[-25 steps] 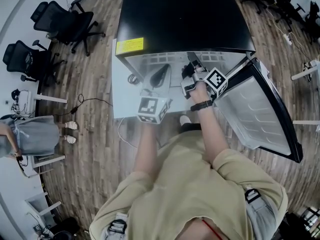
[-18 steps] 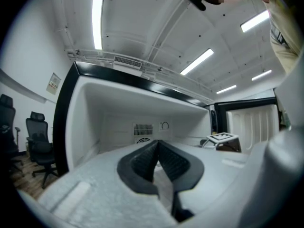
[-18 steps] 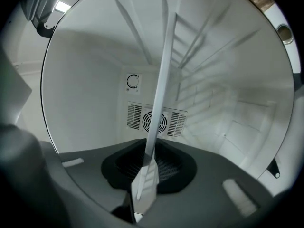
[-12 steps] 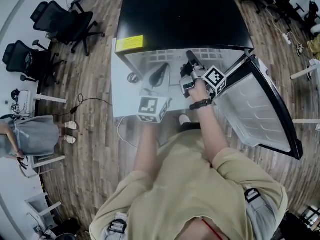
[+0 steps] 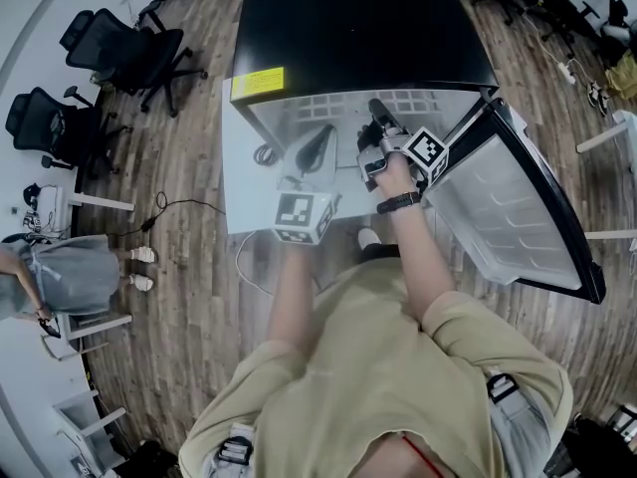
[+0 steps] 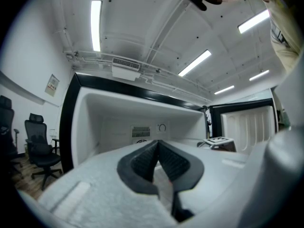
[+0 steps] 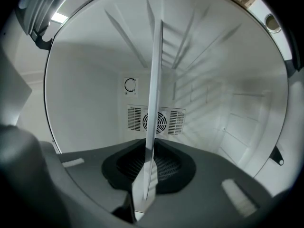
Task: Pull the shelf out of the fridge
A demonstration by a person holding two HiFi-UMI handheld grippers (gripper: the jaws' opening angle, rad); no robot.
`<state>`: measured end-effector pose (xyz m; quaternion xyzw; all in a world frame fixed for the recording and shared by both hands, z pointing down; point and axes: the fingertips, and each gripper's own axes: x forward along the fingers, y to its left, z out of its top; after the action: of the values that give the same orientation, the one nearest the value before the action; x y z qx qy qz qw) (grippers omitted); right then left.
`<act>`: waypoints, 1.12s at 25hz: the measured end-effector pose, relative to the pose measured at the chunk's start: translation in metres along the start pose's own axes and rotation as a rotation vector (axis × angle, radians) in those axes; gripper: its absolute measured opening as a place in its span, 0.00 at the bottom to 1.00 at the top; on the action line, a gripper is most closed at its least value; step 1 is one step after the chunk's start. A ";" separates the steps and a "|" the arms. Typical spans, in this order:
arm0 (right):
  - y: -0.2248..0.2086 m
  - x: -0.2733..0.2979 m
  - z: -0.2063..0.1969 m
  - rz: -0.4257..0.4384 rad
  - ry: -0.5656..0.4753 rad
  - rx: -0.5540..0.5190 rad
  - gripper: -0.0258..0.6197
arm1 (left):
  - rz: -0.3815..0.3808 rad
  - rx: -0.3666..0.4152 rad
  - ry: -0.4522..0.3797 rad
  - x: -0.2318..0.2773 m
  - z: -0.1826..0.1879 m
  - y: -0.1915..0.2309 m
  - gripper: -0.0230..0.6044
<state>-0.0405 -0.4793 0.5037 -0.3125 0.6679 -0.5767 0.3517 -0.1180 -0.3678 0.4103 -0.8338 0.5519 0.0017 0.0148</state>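
Note:
The fridge [image 5: 358,28] stands open below me, black on top. Its pale shelf [image 5: 299,113] shows across the opening. My right gripper [image 5: 376,113] reaches in at the middle and is shut on the shelf's front edge. In the right gripper view the shelf [image 7: 154,103] runs edge-on as a thin white strip, pinched between the dark pads of that gripper [image 7: 147,175]. My left gripper [image 5: 317,149] hovers over the left part of the opening. Its jaws [image 6: 157,144] meet at the tips with nothing held, and they point into the white fridge interior [image 6: 118,122].
The fridge door [image 5: 508,217] swings wide open to the right, with white moulded bins inside. Black office chairs [image 5: 129,43] stand at the far left. A person [image 5: 60,272] stands at the left edge. A cable [image 5: 169,207] lies on the wood floor.
The right gripper has edged a little deeper into the fridge opening. The left gripper has stayed where it was.

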 end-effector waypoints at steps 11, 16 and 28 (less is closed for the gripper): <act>0.003 -0.022 -0.008 0.000 -0.008 0.021 0.10 | -0.021 0.002 -0.007 -0.013 0.004 -0.009 0.04; 0.005 -0.035 -0.014 -0.002 -0.012 0.015 0.10 | -0.048 0.003 -0.013 -0.018 0.006 -0.020 0.04; 0.007 -0.076 -0.030 -0.007 -0.034 0.020 0.10 | -0.071 -0.003 -0.023 -0.050 0.009 -0.034 0.04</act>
<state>-0.0234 -0.3995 0.5076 -0.3212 0.6550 -0.5791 0.3638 -0.1058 -0.3086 0.4027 -0.8527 0.5218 0.0119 0.0199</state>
